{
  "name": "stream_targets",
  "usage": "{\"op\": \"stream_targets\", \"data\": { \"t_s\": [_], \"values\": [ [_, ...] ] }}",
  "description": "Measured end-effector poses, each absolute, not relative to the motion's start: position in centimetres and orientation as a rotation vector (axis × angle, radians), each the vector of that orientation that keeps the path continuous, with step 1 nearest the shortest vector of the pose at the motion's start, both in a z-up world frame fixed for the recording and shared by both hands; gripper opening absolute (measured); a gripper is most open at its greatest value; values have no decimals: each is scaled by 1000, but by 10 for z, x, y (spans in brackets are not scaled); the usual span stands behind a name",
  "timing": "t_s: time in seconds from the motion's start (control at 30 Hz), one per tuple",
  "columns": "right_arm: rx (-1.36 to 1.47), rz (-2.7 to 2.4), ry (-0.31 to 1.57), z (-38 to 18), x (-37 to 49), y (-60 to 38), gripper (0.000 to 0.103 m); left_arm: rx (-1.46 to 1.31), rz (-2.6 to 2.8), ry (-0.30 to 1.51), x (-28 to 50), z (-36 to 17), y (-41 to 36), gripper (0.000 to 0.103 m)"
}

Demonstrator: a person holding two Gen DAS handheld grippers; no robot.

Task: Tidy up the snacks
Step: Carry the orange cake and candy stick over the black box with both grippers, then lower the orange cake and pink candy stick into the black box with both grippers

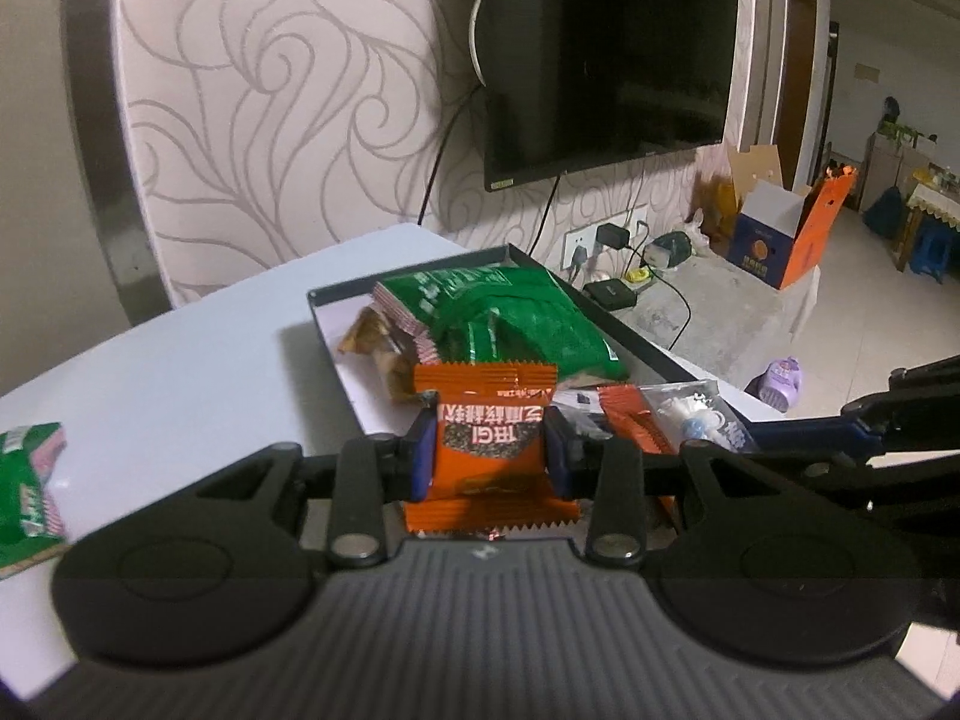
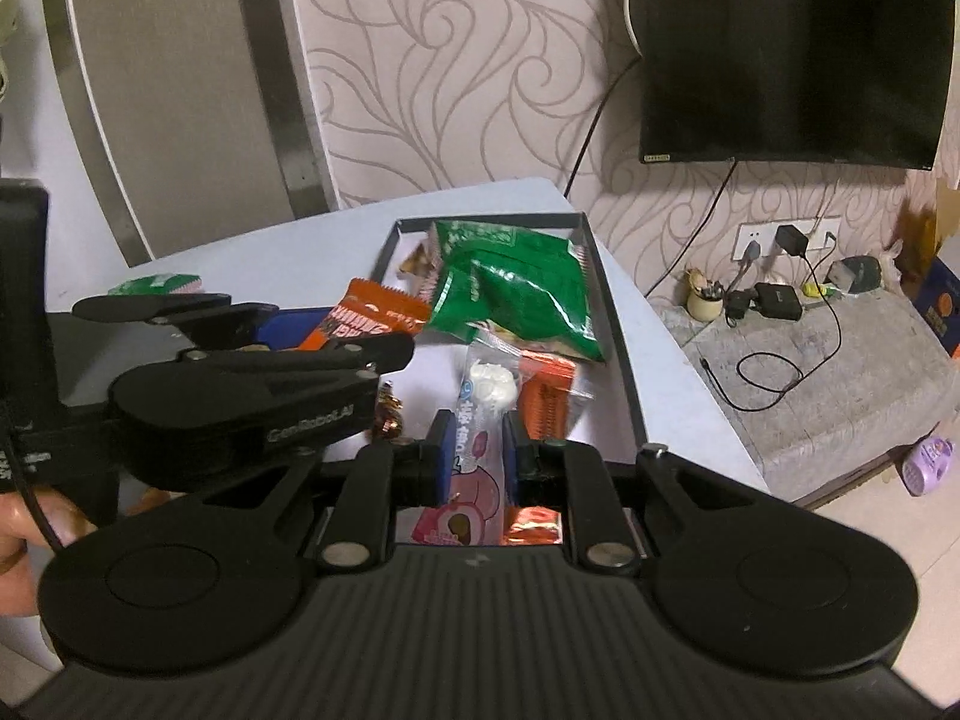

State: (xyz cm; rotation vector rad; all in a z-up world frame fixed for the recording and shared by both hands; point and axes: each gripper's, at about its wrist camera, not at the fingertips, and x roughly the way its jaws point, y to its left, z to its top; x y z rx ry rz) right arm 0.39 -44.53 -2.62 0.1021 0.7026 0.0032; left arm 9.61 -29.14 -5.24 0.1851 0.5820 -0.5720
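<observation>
Snacks are piling up in the tray [image 1: 636, 342] on the tabletop [image 1: 180, 372]; left gripper [image 1: 487, 450] is clamping an orange packet [image 1: 486, 456], right gripper [image 2: 477, 456] a pink one [image 2: 474, 450]; both are crowding together, risking collision or a packet slipping outside.

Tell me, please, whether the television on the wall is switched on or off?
Off, as far as the pictures show: the television has a uniformly black screen in both wrist views, with no picture or glow, though standby cannot be ruled out.
</observation>
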Motion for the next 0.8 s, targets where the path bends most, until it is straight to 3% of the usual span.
{"op": "stream_targets", "data": {
  "t_s": [0.8],
  "values": [
    [77, 72, 765, -51, 29, -465, 20, 184, -506, 612, 118, -77, -314, 40]
  ]
}}
